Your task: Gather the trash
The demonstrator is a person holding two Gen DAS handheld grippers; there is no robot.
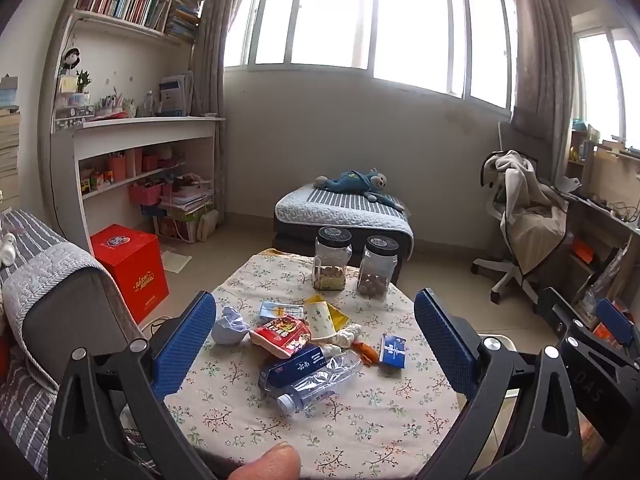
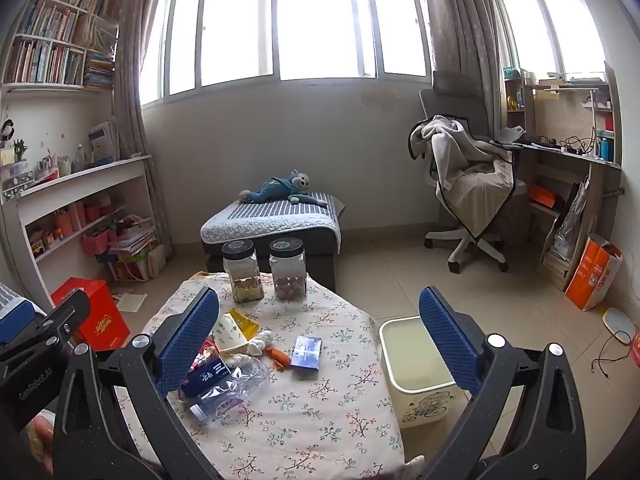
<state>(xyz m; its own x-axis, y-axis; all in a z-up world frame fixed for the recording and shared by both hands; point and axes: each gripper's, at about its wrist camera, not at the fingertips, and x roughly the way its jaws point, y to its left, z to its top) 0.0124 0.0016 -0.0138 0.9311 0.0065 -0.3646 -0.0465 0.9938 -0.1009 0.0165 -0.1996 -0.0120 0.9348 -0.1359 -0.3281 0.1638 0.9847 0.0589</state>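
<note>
— Trash lies heaped on the table, which wears a flowered cloth; what is the biggest thing near it?

— Beside the table's right edge stands a cream waste bin, on the floor and open at the top. On the table's far end are two clear jars with black lids, side by side, both upright.

— And the pile itself, from big to small?

— A crushed clear plastic bottle lies on its side nearest the camera. A dark blue carton touches it on the left. Behind that is a red snack packet, then a tipped paper cup leaning on a yellow wrapper. A crumpled pale paper ball sits at the left of the heap. A small blue box lies a little apart on the right, and an orange scrap is just beside it.

— What are the grippers doing?

— The left gripper hangs above the table's near side with its jaws spread wide, nothing between the blue pads. The right gripper is likewise spread wide and grasps nothing; it looks over the table's right part and the bin. Each shows at the edge of the other's view.

— Any sign of the person?

— A fingertip shows at the bottom of the left wrist view.
</note>
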